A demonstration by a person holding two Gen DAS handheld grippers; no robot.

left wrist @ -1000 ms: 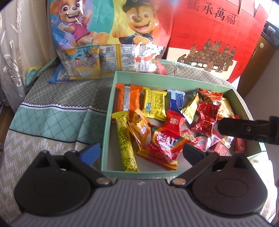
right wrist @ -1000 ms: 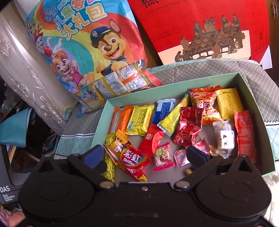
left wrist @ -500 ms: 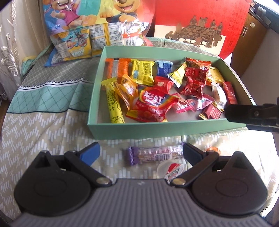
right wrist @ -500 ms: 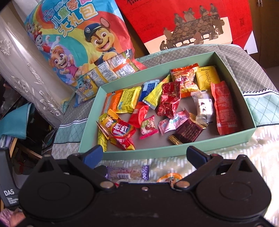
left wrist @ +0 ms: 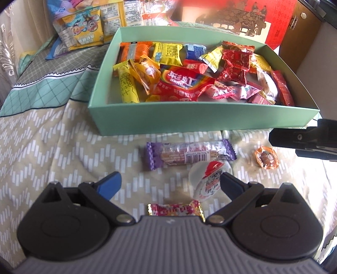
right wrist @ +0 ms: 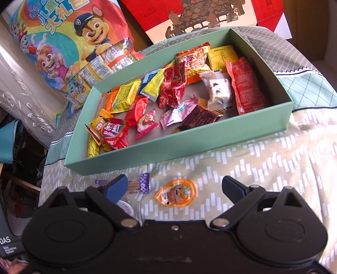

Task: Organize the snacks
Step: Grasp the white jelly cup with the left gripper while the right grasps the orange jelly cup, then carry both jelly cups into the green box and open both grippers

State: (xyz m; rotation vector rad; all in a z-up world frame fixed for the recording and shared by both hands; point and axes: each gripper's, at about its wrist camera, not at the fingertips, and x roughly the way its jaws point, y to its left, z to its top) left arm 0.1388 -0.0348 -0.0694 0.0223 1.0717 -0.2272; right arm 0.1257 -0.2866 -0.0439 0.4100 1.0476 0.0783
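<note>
A mint-green box [left wrist: 200,118] holding several wrapped snacks stands on the patterned cloth. In front of it lie a purple-ended snack bar [left wrist: 189,153], a white and red jelly cup [left wrist: 208,179], an orange jelly cup [left wrist: 266,158] and a pink candy [left wrist: 175,209]. My left gripper [left wrist: 169,185] is open low over the cloth, with the white jelly cup by its right finger. My right gripper [right wrist: 174,187] has its jaws closing. The orange jelly cup [right wrist: 175,192] lies between its fingers and neither pad touches it. The box [right wrist: 179,147] lies just beyond.
A cartoon-dog snack bag [right wrist: 69,42] leans behind the box on the left, and a red gift box [left wrist: 242,16] stands behind it on the right. A wooden cabinet [left wrist: 299,31] is at the far right. Clutter lies off the cloth's left edge [right wrist: 19,147].
Both grippers have drawn back and down from over the box to the cloth in front of it. The loose bar, jelly cups and pink candy have come into view.
</note>
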